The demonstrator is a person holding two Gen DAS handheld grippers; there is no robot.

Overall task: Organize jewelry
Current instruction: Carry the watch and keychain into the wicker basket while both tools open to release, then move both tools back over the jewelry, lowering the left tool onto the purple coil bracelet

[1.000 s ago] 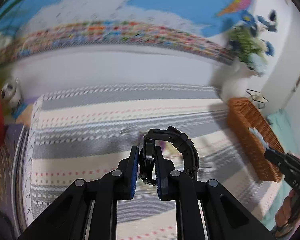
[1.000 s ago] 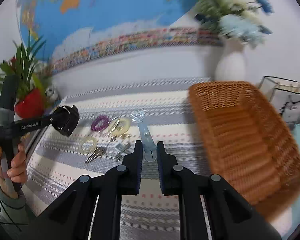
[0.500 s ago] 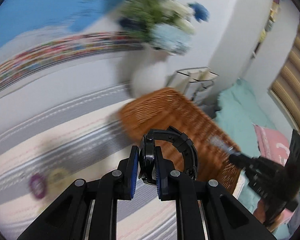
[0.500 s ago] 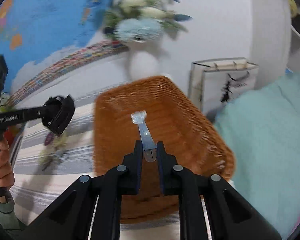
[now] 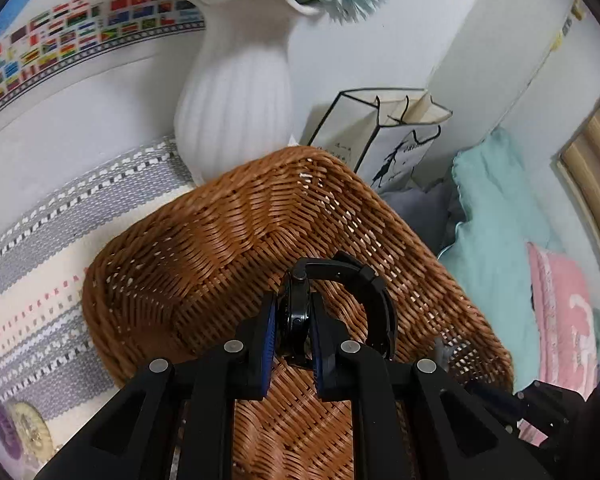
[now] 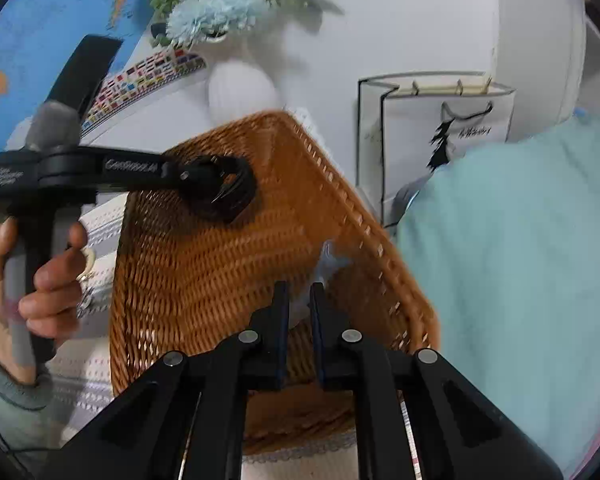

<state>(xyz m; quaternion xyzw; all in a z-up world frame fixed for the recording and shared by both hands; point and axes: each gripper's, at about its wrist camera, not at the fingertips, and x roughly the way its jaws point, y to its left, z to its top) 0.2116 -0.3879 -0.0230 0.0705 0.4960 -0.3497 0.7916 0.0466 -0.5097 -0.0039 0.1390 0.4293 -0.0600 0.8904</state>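
Note:
My left gripper [image 5: 294,320] is shut on the case of a black wristwatch [image 5: 366,280], whose strap curls off to the right. It hangs over the brown wicker basket [image 5: 204,248]. From the right wrist view the same left gripper [image 6: 204,180] holds the watch [image 6: 224,190] above the basket's [image 6: 204,280] far left part. My right gripper [image 6: 299,300] has a clear plastic hair clip [image 6: 326,262] between its closing jaws. The clip is blurred, leans right and sticks out over the basket's right side.
A white ribbed vase [image 5: 236,112] with blue flowers stands behind the basket, beside a white paper bag [image 5: 388,148]. Teal bedding [image 5: 496,232] and a pink pillow [image 5: 560,312] lie to the right. Hair ties [image 5: 16,432] rest on the striped cloth [image 5: 32,280] at the left.
Both grippers have swung right, from above the striped cloth to above the wicker basket, carrying the watch and the clip. The clip now leans to the right.

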